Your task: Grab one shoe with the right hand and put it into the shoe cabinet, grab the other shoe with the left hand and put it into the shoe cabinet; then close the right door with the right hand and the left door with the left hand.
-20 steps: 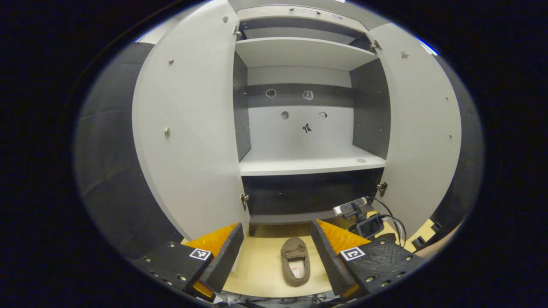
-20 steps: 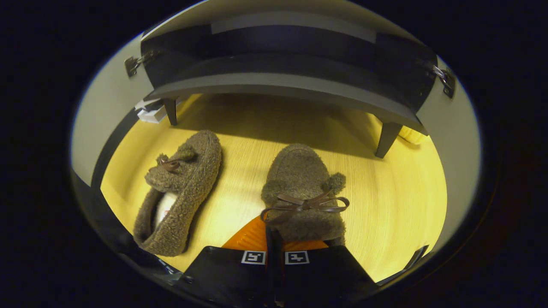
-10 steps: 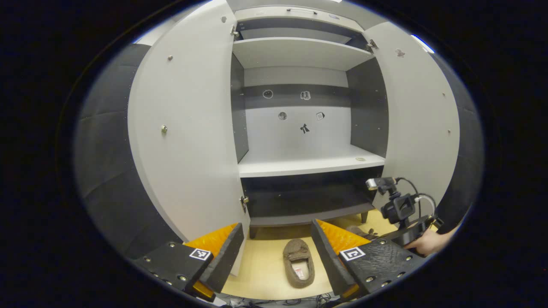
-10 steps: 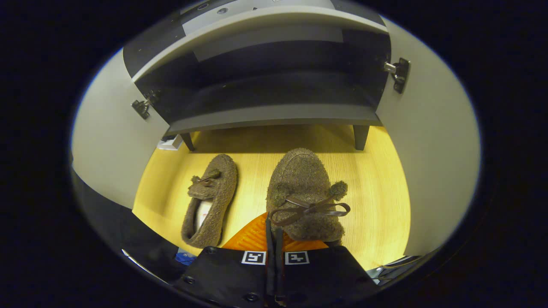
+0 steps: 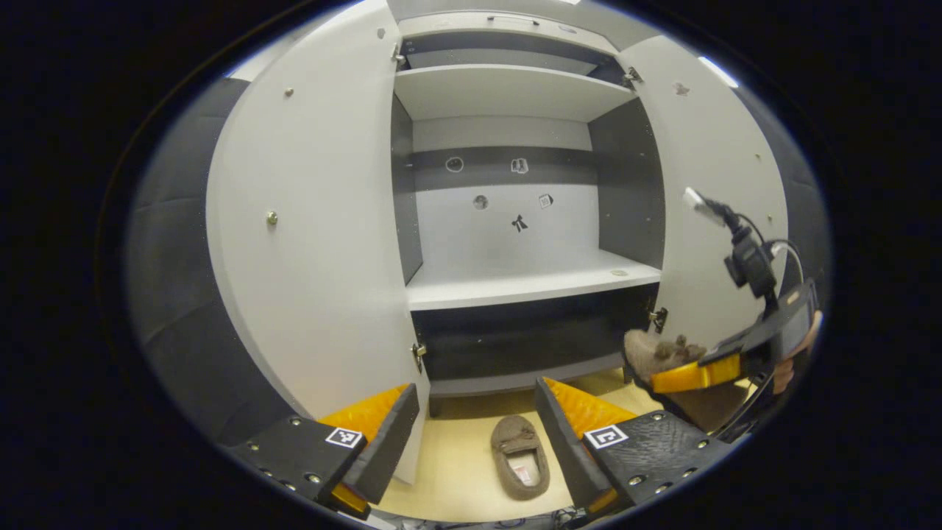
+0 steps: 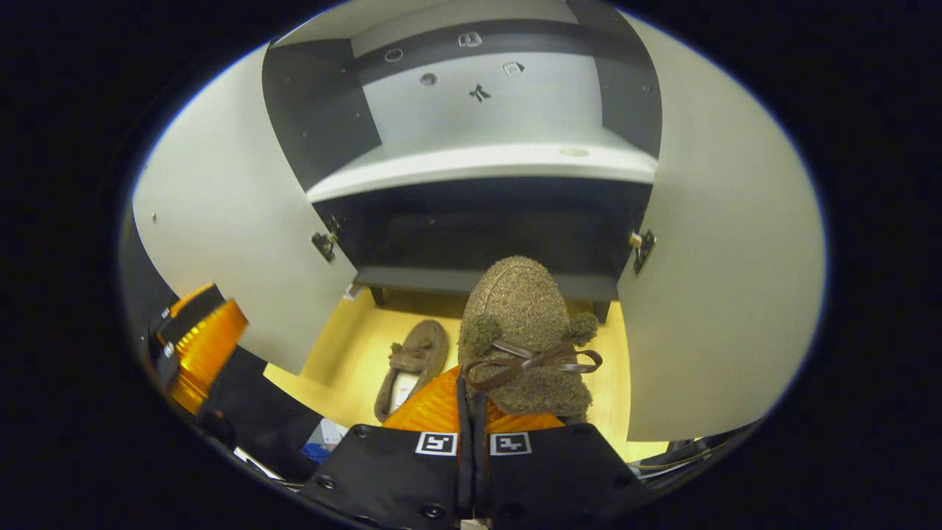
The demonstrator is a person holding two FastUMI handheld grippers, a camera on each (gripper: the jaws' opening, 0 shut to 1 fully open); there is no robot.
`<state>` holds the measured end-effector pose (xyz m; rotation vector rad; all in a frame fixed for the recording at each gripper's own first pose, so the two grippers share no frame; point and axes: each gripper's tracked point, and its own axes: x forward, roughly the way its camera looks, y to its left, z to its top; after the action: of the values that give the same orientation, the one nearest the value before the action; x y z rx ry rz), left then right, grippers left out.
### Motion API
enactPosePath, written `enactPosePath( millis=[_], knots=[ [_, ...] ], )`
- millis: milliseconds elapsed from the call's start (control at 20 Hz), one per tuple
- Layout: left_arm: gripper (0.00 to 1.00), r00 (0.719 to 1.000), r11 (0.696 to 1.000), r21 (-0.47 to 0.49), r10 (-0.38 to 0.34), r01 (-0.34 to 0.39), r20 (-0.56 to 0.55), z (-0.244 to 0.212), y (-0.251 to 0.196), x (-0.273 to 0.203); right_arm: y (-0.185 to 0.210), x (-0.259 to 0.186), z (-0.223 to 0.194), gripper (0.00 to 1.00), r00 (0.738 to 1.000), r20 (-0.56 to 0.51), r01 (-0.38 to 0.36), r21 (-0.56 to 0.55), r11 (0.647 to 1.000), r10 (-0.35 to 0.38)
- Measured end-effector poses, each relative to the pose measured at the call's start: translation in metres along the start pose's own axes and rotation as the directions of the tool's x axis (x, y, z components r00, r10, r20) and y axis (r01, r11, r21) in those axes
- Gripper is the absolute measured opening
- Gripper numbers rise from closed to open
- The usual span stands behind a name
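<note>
Carrying the lifted shoe toe-first, the right gripper pinches its heel rim tight, clear of the floor. Aim for the shelf edge, level. Left gripper gapes above the other shoe on the floor.

text: none legible | stickers on cabinet back wall: unreadable

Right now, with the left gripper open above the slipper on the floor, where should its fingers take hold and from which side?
Come down from above onto the slipper on the floor and pinch the rim at the open heel end, one finger inside, one outside. It lies flat, toe toward the cabinet, heel opening nearest the left gripper. The right gripper appears to hold its slipper that way.
</note>
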<state>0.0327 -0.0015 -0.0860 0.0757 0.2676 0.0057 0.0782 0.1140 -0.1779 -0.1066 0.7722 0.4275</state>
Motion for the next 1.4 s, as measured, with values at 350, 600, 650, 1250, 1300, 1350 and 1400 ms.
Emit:
enactPosePath(
  millis=[350, 600, 650, 1250, 1300, 1350, 1400],
  knots=[
    [0.93, 1.0, 1.0, -0.009, -0.001, 0.001, 0.014, 0.001, -0.005, 0.0, 0.007, -0.018, 0.102, 0.02, 0.982, 0.189, -0.027, -0.01, 1.0, 0.028],
    [0.93, 0.999, 1.0, 0.015, 0.024, -0.025, 0.027, 0.008, -0.002, -0.004, 0.011, -0.004, 0.167, 0.02, 0.956, 0.287, -0.059, -0.014, 0.998, 0.061],
    [0.93, 0.999, 0.999, 0.017, 0.03, -0.03, 0.029, 0.009, -0.001, -0.005, 0.011, 0.0, 0.181, 0.02, 0.951, 0.301, -0.064, -0.015, 0.998, 0.066],
    [0.93, 0.991, 0.991, -0.019, 0.136, -0.136, 0.002, 0.02, 0.014, -0.01, -0.023, 0.07, 0.315, 0.02, 0.895, 0.447, 0.013, -0.001, 1.0, -0.011],
    [0.93, 0.989, 0.989, -0.016, 0.146, -0.146, 0.001, 0.021, 0.014, -0.01, -0.026, 0.077, 0.32, 0.02, 0.893, 0.45, 0.022, -0.006, 1.0, -0.017],
    [0.93, 0.987, 0.987, -0.012, 0.159, -0.159, 0.001, 0.022, 0.014, -0.011, -0.03, 0.087, 0.323, 0.02, 0.896, 0.444, 0.033, -0.008, 0.999, -0.026],
    [0.93, 0.985, 0.985, -0.008, 0.173, -0.173, 0.001, 0.024, 0.015, -0.01, -0.033, 0.096, 0.323, 0.0, 0.899, 0.438, 0.041, -0.01, 0.999, -0.033]
  ],
)
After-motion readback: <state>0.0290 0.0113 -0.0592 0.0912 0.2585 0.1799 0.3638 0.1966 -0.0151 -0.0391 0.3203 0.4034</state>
